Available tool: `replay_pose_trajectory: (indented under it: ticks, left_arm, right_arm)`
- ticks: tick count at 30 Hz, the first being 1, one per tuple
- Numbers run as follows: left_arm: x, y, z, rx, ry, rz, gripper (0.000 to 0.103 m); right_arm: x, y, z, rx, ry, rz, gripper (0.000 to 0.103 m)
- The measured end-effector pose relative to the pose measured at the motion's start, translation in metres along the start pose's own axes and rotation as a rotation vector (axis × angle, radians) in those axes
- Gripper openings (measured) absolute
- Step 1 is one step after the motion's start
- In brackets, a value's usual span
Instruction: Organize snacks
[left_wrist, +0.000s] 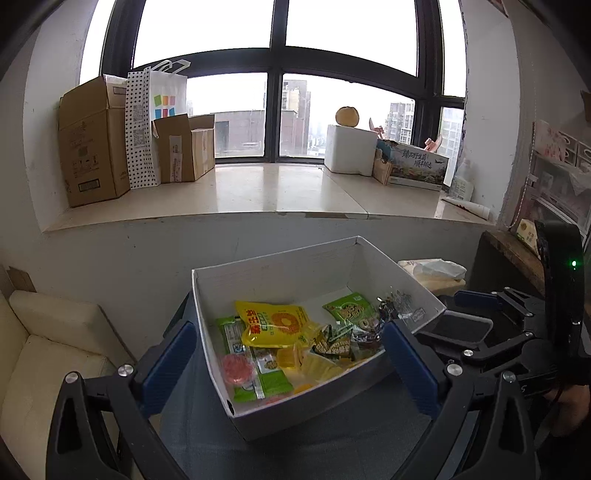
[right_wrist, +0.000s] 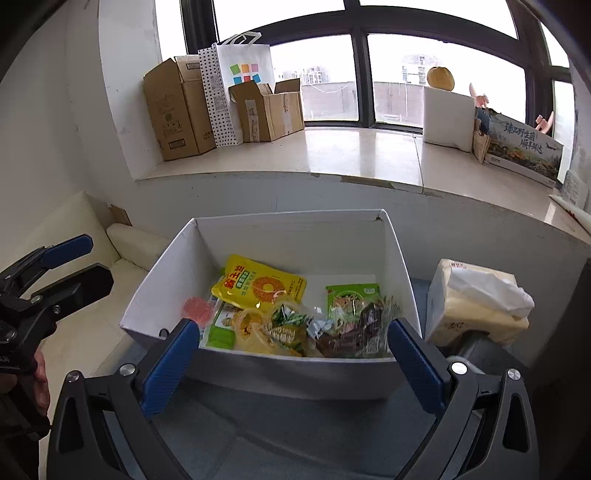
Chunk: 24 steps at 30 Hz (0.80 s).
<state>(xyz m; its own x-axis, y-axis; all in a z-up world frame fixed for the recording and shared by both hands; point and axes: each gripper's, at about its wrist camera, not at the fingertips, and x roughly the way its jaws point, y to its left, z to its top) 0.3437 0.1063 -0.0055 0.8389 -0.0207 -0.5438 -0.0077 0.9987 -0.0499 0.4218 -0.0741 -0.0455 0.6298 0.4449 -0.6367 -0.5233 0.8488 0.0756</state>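
A white cardboard box (left_wrist: 273, 273) (right_wrist: 291, 236) stands on a grey-blue surface and holds several snacks. Among them are a yellow pouch (left_wrist: 271, 323) (right_wrist: 258, 282), a green packet (left_wrist: 349, 308) (right_wrist: 352, 295), a pink round sweet (left_wrist: 236, 367) (right_wrist: 195, 308) and a dark wrapped snack (right_wrist: 358, 332). My left gripper (left_wrist: 291, 365) is open and empty, its blue pads either side of the box's near part. My right gripper (right_wrist: 291, 365) is open and empty in front of the box's near wall. Each gripper shows in the other's view, the right (left_wrist: 476, 314) and the left (right_wrist: 70, 266).
A tissue pack (right_wrist: 476, 302) (left_wrist: 434, 271) sits right of the box. A cream sofa (left_wrist: 40, 354) (right_wrist: 92, 266) is to the left. The windowsill (left_wrist: 280, 188) behind holds cardboard boxes (left_wrist: 92, 144), a paper bag (left_wrist: 162, 107), a white foam box (left_wrist: 349, 149) and a printed carton (left_wrist: 417, 166).
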Motion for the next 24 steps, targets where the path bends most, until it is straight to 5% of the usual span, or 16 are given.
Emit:
replay_pose_trajectory:
  ticks: [6,10,15,24]
  left_arm:
    - [-0.039,-0.029,-0.042,0.05,-0.006,0.039,0.103]
    - [-0.077,-0.044,-0.071,0.049,-0.008,0.098,0.103]
    - [-0.122,-0.058,-0.115,0.015,0.043,0.013,0.103]
    - [-0.178,-0.082,-0.161,-0.037,0.095,0.002,0.103]
  right_arm:
    - [-0.053,0.034,-0.054,-0.131,-0.04,-0.318,0.103]
    - [-0.092,0.035,-0.089,-0.025,-0.017,-0.223,0.103]
    - [-0.139,0.036,-0.131,0.062,-0.001,-0.133,0.103]
    - [-0.208,0.059,-0.192,0.105,-0.022,-0.073,0.103]
